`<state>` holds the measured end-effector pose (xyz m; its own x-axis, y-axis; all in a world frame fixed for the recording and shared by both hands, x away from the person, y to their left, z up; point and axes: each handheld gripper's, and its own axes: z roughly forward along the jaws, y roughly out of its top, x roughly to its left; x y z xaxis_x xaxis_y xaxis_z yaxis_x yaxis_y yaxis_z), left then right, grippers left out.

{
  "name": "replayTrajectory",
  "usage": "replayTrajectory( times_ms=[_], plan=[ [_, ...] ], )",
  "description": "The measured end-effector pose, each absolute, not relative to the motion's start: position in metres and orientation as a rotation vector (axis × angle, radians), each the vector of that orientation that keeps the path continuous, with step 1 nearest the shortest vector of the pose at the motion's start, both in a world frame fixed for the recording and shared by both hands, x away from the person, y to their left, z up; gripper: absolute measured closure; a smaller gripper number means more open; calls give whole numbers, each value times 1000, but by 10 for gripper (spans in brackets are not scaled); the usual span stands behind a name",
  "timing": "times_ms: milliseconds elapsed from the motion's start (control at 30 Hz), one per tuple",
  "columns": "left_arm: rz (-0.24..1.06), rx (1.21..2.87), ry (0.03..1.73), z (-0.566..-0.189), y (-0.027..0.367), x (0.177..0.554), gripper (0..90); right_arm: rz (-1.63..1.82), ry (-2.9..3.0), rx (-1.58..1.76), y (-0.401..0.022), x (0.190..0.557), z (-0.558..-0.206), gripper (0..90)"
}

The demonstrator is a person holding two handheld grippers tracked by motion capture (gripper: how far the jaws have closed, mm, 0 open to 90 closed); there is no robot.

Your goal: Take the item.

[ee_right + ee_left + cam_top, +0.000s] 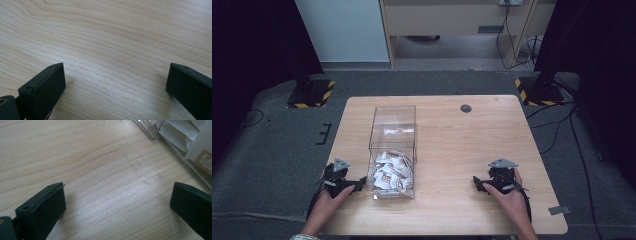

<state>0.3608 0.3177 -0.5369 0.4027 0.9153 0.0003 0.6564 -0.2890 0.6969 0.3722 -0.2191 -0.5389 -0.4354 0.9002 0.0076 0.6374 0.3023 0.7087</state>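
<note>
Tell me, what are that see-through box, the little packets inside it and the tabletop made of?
The box looks like clear rigid plastic, probably acrylic: the wood shows through its glossy walls. The packets seem to be white paper or foil sachets with brown print, creased and crumpled. The tabletop looks like pale wood or wood-look laminate, with visible grain and a soft sheen.

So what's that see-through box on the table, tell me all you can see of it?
The clear box looks like thin transparent plastic, a long rectangular bin with upright walls and what looks like an open top. It stands flat on the wooden table, left of the middle, its length running away from the person. White paper packets with brown print are heaped in its near end; the far end looks almost empty. The left tongs rest close beside its near corner, apparently not touching.
</note>
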Motion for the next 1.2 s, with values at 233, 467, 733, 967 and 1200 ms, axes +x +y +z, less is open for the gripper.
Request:
replayTrajectory(
  times_ms=[233,467,733,967,1200],
  plan=[
    [542,2045,1334,-537,318,361,0,937,2173,1378,-219,370,-535,54],
    [542,2045,1334,-537,318,361,0,990,2142,1346,-215,364,-522,89],
    [542,2045,1334,-537,318,361,0,1006,2170,1300,-205,359,-510,121],
    [542,2045,1334,-537,318,361,0,955,2217,1279,-191,357,-505,83],
    [542,2045,1334,-537,318,361,0,939,2232,1250,-182,358,-498,68]
  ],
)
